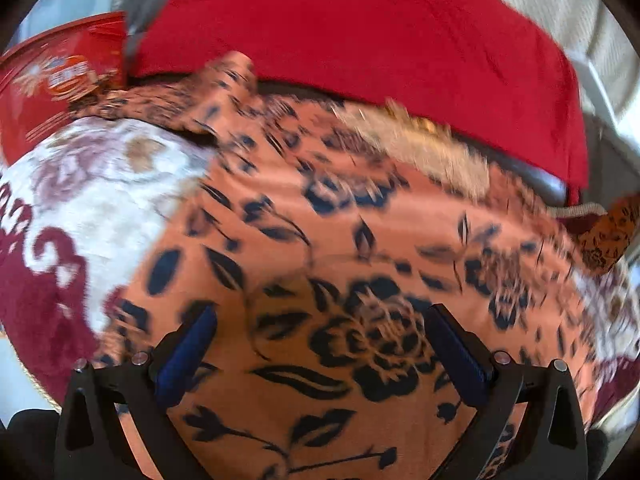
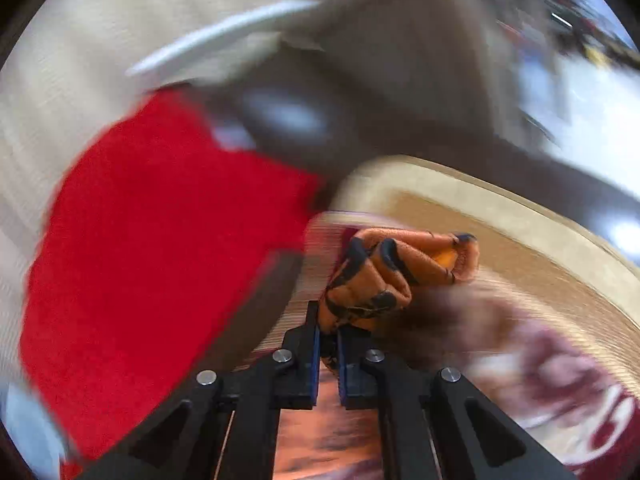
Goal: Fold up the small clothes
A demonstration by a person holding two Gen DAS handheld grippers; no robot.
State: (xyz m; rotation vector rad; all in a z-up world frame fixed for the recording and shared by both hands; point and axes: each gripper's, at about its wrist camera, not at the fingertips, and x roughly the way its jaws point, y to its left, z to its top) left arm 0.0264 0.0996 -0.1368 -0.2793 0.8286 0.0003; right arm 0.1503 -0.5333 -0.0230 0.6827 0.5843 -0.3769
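An orange garment with dark floral print (image 1: 340, 248) lies spread over a white and maroon patterned cloth (image 1: 80, 200). My left gripper (image 1: 320, 316) is open just above the garment, its blue-padded fingers (image 1: 184, 360) wide apart with nothing between them. My right gripper (image 2: 328, 328) is shut on a bunched corner of the same orange garment (image 2: 384, 272), which sticks out past the fingertips. That lifted corner shows at the right edge of the left wrist view (image 1: 608, 236). Both views are motion-blurred.
A red cloth (image 1: 360, 32) lies beyond the garment and also shows in the right wrist view (image 2: 152, 248). A red printed box (image 1: 60, 76) sits at the far left. A beige rim (image 2: 500, 208) edges the surface, with a dark chair (image 2: 400, 80) behind.
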